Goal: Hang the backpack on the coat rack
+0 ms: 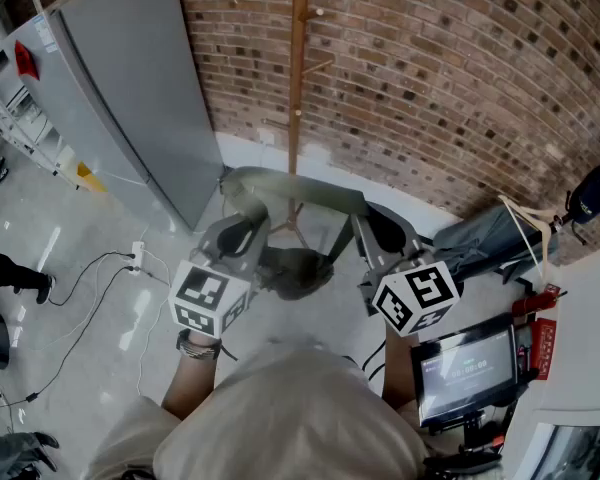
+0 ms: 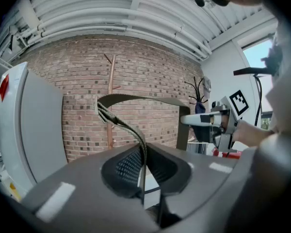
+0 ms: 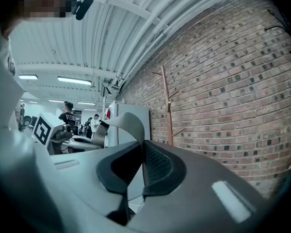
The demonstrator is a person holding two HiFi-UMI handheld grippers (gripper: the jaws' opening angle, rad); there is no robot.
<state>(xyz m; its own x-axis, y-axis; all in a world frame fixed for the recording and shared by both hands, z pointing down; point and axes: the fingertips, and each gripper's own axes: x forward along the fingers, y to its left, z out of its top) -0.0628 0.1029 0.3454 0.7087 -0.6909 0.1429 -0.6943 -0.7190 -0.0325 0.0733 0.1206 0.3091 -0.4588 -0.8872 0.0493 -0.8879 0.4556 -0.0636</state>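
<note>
An olive-grey backpack (image 1: 295, 273) hangs low between my two grippers by its strap (image 1: 300, 190), which arches from one to the other. My left gripper (image 1: 242, 233) is shut on the strap's left end; in the left gripper view the strap (image 2: 128, 127) runs up out of the closed left gripper (image 2: 143, 166). My right gripper (image 1: 377, 233) is shut on the right end, with the strap (image 3: 128, 125) curling up from the right gripper (image 3: 141, 165). The wooden coat rack (image 1: 297, 78) stands straight ahead against the brick wall, beyond the backpack. Its pegs show as coat rack (image 2: 110, 101) and coat rack (image 3: 166, 106).
A tall grey cabinet (image 1: 130, 88) stands left of the rack. Cables (image 1: 100, 288) lie on the glossy floor at left. A device with a screen (image 1: 470, 363) and a grey bag (image 1: 490, 233) sit at right. People stand far off in the right gripper view.
</note>
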